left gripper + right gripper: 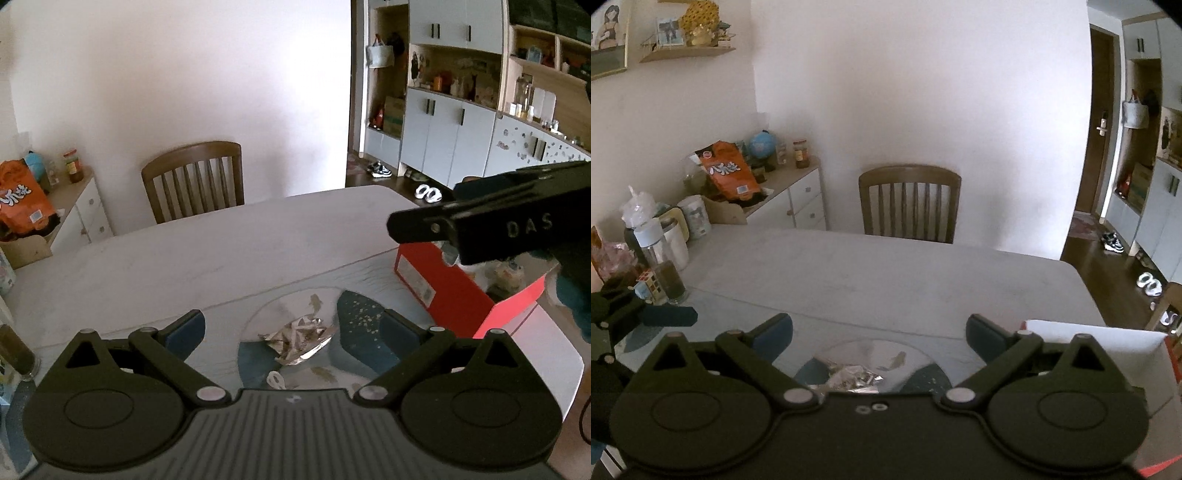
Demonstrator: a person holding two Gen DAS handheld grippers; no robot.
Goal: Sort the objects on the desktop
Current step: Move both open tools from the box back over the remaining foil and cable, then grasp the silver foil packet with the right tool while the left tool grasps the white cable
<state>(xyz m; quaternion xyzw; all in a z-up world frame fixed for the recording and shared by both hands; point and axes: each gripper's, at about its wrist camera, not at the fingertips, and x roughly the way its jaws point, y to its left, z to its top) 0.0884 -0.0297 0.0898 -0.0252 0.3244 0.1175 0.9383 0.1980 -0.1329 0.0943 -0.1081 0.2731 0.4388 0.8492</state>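
Crumpled silver foil wrapper [299,341] lies on the round glass plate [258,317], just ahead of the left gripper [291,328], jaws spread and empty; right gripper [879,339] likewise spread; thin foil may skid off before reaching the red cardboard box [458,291].

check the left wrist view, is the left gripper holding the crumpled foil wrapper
No, the left gripper is open, its fingers spread wide apart above the foil wrapper lying on the mat.
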